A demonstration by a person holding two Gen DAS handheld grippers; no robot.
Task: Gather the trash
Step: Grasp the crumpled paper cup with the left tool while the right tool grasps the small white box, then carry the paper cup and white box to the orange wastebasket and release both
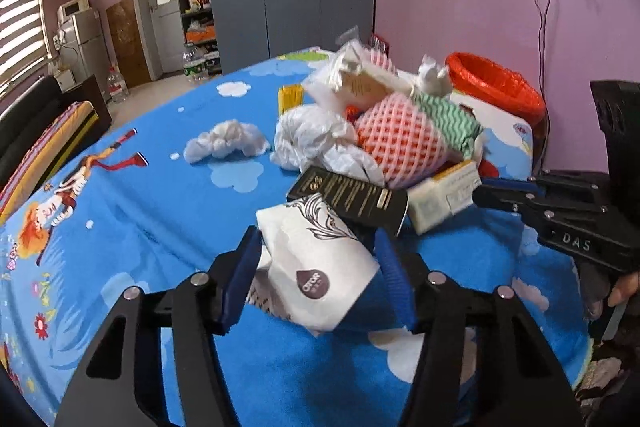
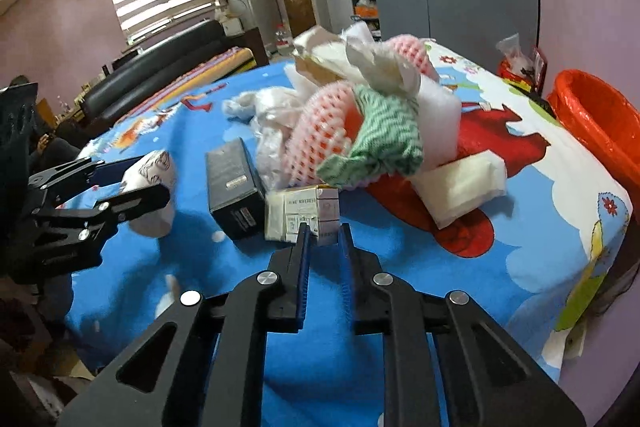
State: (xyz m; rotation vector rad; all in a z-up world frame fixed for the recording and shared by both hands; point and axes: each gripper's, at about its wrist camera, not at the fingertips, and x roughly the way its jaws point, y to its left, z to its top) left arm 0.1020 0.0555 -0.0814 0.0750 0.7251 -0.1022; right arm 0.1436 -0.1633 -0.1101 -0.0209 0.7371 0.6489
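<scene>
Now two pieces of trash are gripped at the near edge of the heap on the blue cartoon-print cloth (image 1: 152, 211). The left gripper (image 1: 316, 263) is closed halfway on a white printed tissue pack (image 1: 316, 263), whose long axis runs slantwise between the pads, its far end touching a black rectangular carton (image 1: 348, 195). The right gripper (image 2: 324, 231) is pinched narrow on the near corner of a small cream cardboard box (image 2: 300, 211), which lies just beside the black carton, its long axis crosswise to the fingers.

The orange-lined waste bin (image 2: 596, 119) is seen at the far right corner, beyond the table edge, well apart from both grippers. It is judged nearer to the right gripper. Open cloth lies to the right of the heap, so a path along that side appears free; a pink foam fruit net (image 2: 320, 131) and a green-and-white woven cloth (image 2: 384, 135) stand directly ahead and would have to be passed around or over.
</scene>
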